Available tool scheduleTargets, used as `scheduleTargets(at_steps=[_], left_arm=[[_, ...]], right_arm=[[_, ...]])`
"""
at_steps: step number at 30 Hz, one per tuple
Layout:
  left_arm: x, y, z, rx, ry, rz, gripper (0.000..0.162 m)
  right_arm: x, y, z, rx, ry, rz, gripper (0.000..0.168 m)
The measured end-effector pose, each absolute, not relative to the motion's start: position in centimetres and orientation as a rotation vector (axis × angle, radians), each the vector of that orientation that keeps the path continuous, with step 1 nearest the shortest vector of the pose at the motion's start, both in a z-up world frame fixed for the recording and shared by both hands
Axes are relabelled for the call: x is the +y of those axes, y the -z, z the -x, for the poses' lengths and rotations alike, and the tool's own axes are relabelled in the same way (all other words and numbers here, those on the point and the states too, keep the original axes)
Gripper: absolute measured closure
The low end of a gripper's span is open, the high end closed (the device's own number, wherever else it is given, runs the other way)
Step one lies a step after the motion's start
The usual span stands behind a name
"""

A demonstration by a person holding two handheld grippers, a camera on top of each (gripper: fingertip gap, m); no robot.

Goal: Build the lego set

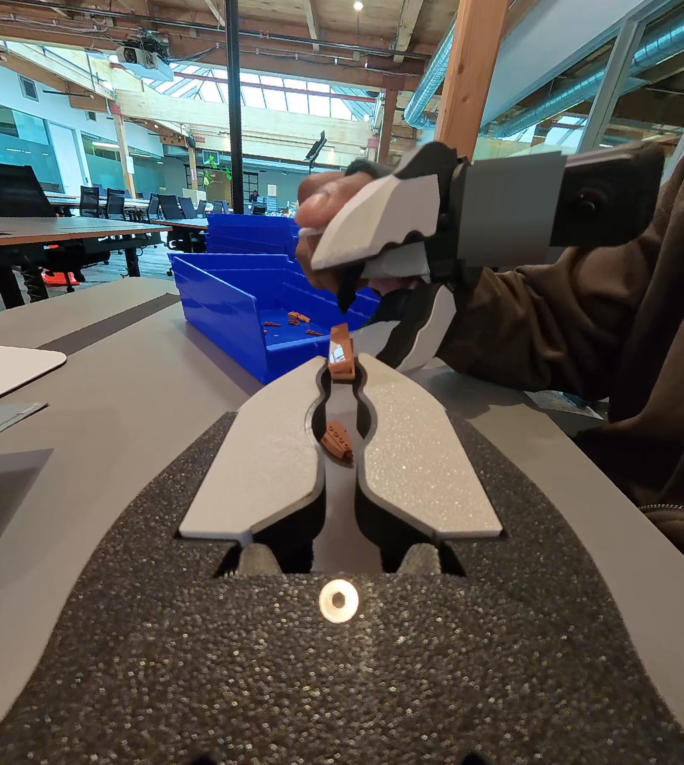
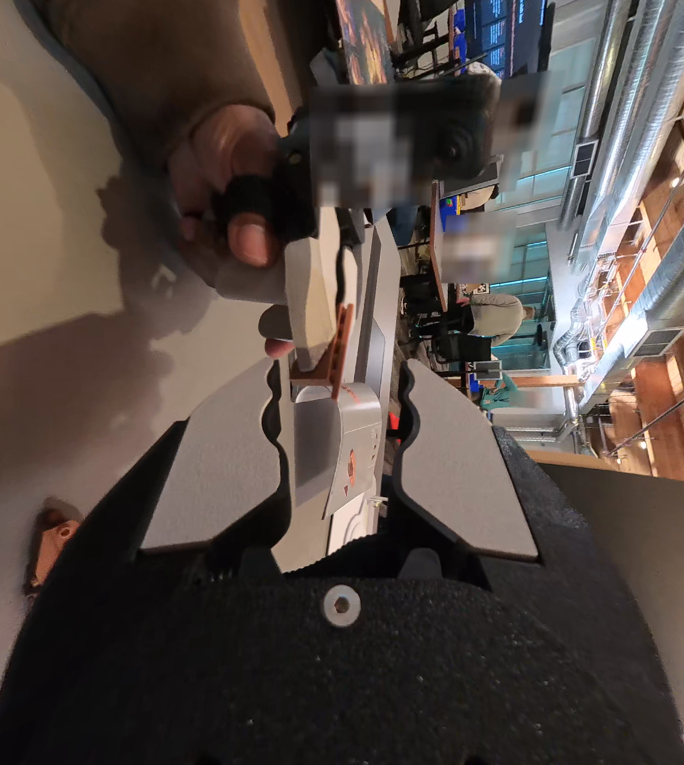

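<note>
At 12 o'clock, left gripper [image 1: 342, 368] clenched on upright brown brick [image 1: 341, 352]; right gripper [image 2: 338, 368] agape just beside it. Loose brick [image 1: 337, 443] on bench [image 1: 133, 397]; blue bin [image 1: 224, 306] beyond.

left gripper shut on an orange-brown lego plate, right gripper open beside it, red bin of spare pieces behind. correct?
Wrong on one point: the plastic bin is blue, not red, as the left wrist view shows. The left gripper pinches the orange-brown lego plate; the right gripper is open.
</note>
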State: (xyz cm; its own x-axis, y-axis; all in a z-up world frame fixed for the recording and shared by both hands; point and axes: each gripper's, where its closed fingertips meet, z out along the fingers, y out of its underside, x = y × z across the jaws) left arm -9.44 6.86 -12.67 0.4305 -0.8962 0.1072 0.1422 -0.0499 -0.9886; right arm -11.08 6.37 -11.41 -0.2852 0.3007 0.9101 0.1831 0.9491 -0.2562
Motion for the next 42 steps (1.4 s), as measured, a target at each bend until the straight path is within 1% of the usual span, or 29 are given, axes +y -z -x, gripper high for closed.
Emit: scheduleTargets(at_steps=[8, 16, 42], left_arm=[[6.9, 12.5, 9.5, 0.739, 0.981, 1.351, 0.153], [7.0, 12.4, 9.7, 0.717, 0.992, 1.356, 0.153], [7.7, 13.1, 9.6, 0.685, 0.970, 1.436, 0.153]], right_arm=[[6.4, 12.5, 12.0, -1.846, -0.007, 0.298, 0.117], [6.8, 12.4, 12.6, -1.769, 0.124, 0.241, 0.140], [7.5, 13.2, 12.4, -1.818, 0.105, 0.326, 0.142]])
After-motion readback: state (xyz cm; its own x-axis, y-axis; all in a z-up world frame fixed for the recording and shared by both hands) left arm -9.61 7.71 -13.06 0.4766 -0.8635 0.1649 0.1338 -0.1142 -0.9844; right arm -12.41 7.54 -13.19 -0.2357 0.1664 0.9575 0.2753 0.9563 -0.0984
